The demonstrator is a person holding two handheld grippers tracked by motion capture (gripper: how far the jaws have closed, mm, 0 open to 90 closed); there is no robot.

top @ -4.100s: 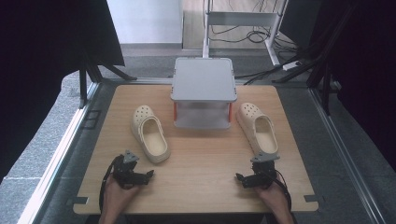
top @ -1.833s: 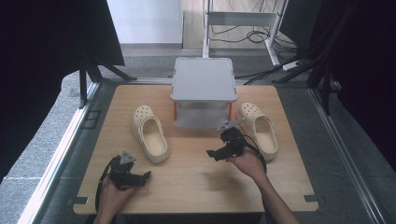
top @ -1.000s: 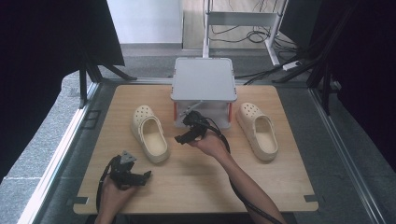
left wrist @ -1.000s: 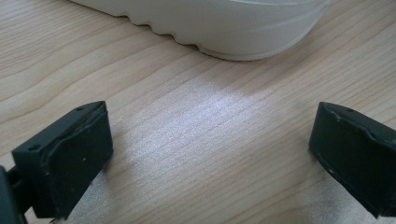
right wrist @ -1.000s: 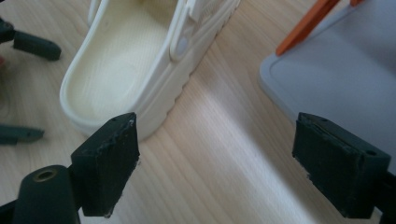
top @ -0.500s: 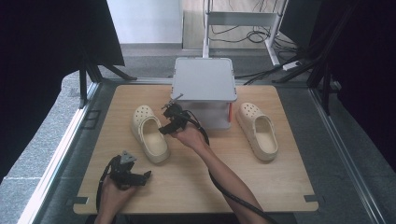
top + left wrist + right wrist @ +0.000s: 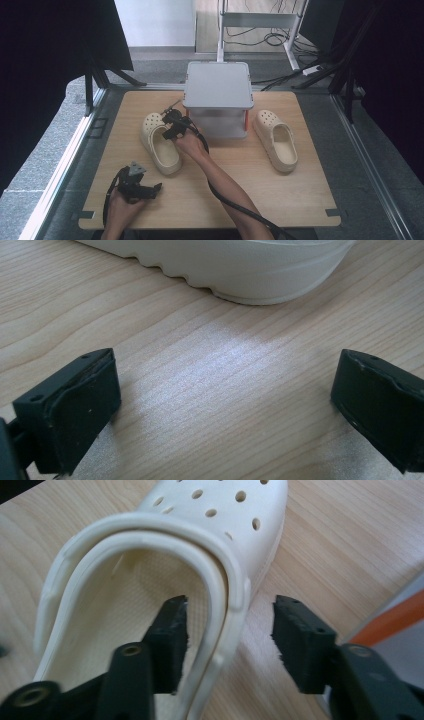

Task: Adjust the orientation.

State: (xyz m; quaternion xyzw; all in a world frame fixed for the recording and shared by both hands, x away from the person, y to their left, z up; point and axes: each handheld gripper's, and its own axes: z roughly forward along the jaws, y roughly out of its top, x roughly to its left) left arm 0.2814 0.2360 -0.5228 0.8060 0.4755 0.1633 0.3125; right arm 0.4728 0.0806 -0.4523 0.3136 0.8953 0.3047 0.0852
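Note:
Two cream clogs lie on the wooden table: the left clog and the right clog, one on each side of a grey box. My right gripper reaches across to the left clog. In the right gripper view its jaws straddle the clog's side wall, one inside the shoe and one outside. They have just been closing, with a gap still showing on the outer side. My left gripper rests near the front left, open over bare wood, just short of the clog's heel.
A grey box-like stand with orange trim sits at the table's back middle, close to the right of my right gripper. Black frame rails run along both table sides. Cables and a metal rack lie on the floor beyond.
My right hand has moved left, from in front of the grey box to the left clog, and its jaws have narrowed around the clog's side wall. The left gripper has stayed put.

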